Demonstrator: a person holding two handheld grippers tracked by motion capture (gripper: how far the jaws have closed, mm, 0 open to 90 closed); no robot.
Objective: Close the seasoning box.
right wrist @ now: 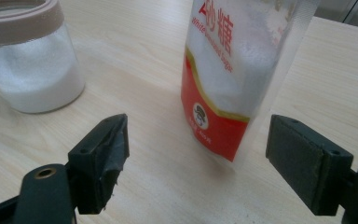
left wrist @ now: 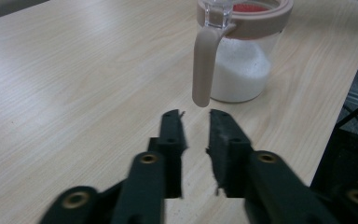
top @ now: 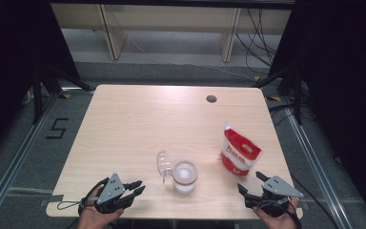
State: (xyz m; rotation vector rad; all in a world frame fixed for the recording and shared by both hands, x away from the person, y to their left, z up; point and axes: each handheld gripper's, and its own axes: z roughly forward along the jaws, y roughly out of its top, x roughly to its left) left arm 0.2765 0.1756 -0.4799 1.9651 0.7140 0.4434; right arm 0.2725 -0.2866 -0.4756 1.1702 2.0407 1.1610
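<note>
Left gripper (top: 134,187): yours, jaws a narrow gap apart, empty, near the table (top: 138,119) front edge, pointing at the jar (top: 185,176). Right gripper (top: 253,183): jaws wide, empty, just short of the bag (top: 238,153). Jar: clear glass, white grains, beige rim, lid (top: 164,164) hinged open; top cut off in your gripper views. Bag: upright, red-and-white, sugar.

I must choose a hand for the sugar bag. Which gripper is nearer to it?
Right. The right gripper sits just before the sugar bag, jaws wide open toward it; the left gripper lies beyond the jar.
</note>
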